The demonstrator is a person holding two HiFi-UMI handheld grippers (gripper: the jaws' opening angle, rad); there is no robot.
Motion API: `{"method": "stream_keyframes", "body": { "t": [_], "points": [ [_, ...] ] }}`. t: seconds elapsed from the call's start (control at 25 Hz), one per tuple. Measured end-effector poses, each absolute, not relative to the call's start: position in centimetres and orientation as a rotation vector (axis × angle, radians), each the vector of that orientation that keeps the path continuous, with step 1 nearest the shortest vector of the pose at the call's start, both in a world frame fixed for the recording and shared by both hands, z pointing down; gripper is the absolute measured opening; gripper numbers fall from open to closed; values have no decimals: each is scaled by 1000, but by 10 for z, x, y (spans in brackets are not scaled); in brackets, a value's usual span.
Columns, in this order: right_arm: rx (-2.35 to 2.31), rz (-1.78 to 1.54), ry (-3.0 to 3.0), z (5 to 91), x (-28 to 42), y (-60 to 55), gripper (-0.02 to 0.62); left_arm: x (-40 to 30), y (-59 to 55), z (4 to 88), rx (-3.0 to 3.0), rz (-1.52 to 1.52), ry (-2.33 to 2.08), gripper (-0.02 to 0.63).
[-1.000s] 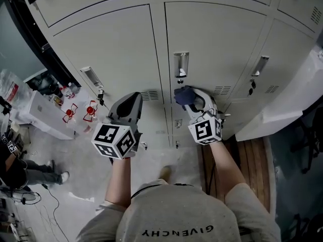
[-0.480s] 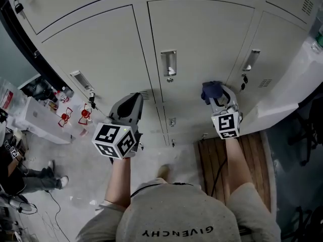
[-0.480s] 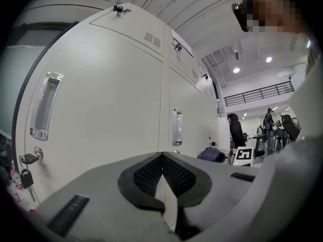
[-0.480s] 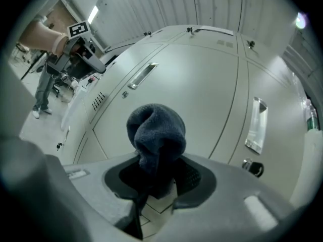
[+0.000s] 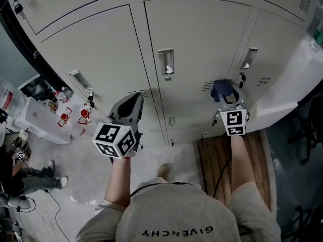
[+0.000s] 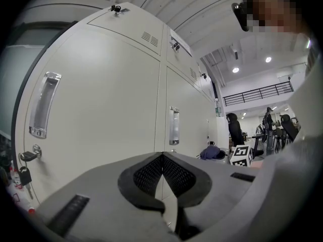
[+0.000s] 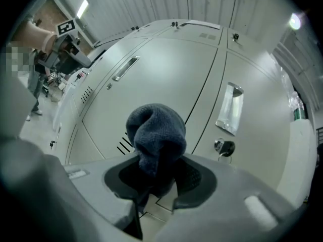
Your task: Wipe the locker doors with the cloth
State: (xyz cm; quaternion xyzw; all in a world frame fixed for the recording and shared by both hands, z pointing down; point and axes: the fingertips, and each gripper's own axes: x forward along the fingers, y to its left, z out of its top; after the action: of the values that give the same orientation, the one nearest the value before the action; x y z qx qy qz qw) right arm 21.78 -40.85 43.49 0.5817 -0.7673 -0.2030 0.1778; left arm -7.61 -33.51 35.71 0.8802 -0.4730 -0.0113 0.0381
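Pale grey locker doors fill the top of the head view, each with a recessed metal handle. A dark blue cloth is bunched in my right gripper, which is shut on it. The cloth sits at the lower right of the middle door, by the vent slots near the seam with the right door. In the right gripper view the cloth bulges out of the jaws before the vents, with a keyhole to its right. My left gripper hangs shut and empty below the left door.
Keys with red tags hang from the left lockers. A white ledge juts out at the right. Wooden slats lie on the floor under my right arm. Cluttered white boxes and a person's legs are at far left.
My right gripper has carried the cloth rightward across the middle door, from below its handle to the vents near the right door. The left gripper has stayed put.
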Motion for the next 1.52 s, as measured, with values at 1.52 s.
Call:
{"method": "stream_keyframes", "body": {
  "t": [1.52],
  "points": [
    [1635, -95, -2536, 442, 148, -309, 124, -113, -281, 413, 2681, -139, -1583, -2]
  ]
}}
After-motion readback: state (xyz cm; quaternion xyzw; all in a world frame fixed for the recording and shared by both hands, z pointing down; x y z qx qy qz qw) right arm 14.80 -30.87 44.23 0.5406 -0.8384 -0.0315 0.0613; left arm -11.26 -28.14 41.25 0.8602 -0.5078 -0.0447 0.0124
